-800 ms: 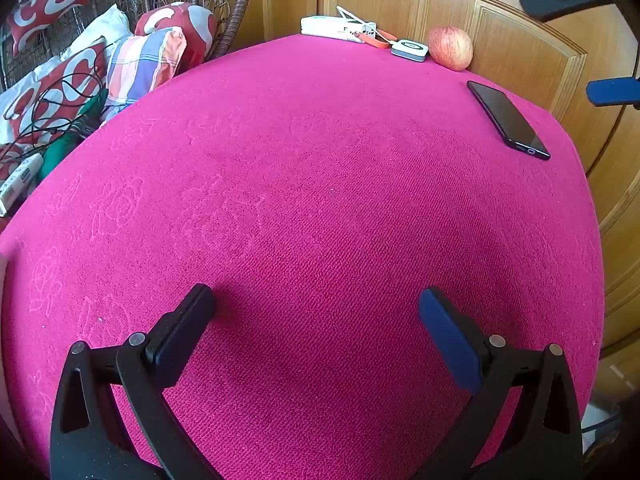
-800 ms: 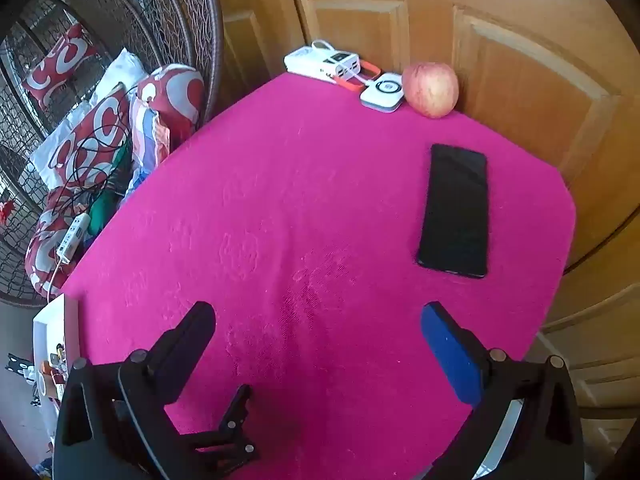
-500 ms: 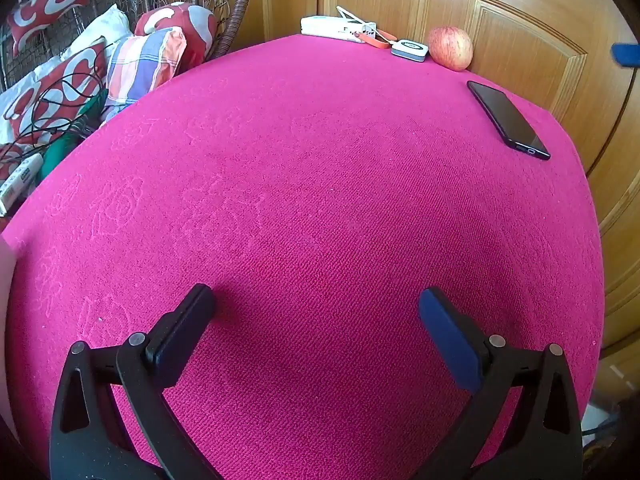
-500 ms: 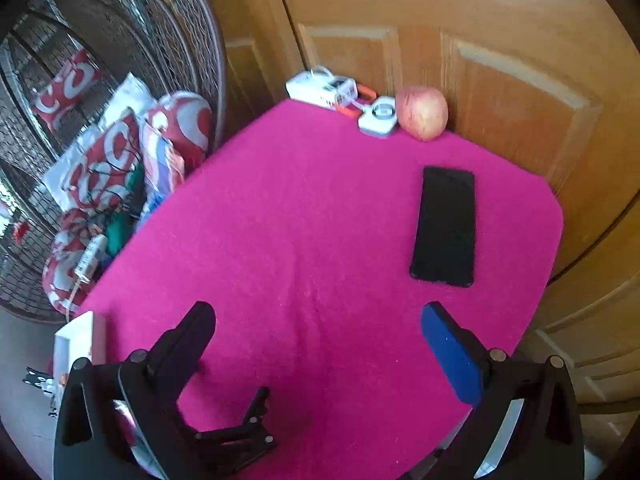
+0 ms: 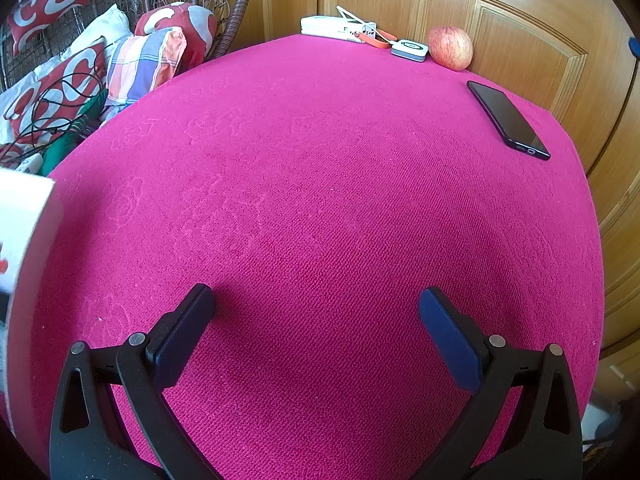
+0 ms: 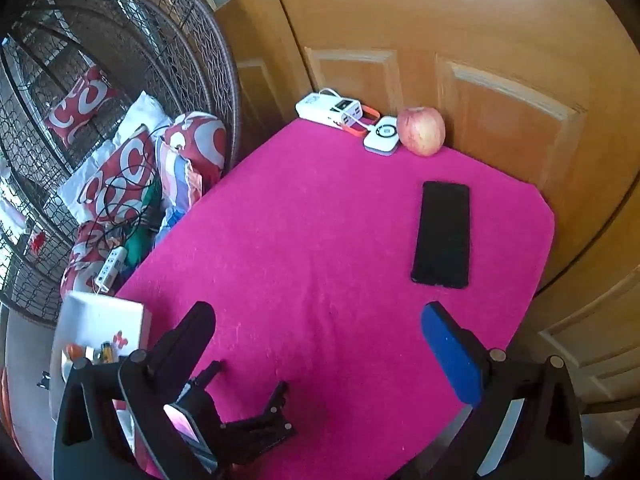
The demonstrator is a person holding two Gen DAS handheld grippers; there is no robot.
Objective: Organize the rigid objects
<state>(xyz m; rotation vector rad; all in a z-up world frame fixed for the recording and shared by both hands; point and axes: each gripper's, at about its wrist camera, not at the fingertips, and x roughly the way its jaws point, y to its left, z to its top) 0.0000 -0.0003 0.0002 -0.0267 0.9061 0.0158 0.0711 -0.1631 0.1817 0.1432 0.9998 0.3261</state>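
Holding small, blurred items, a white box sits beside both wide-open, empty claws.

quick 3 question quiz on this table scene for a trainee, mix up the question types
1. True or false: the apple lies on the black phone.
2. What lies directly beside the apple? A) white puck-shaped device B) black phone C) cushion
3. Fill in: both the left gripper and the right gripper are ____ and hold nothing.

Key: 1 false, they lie apart; 2 A; 3 open
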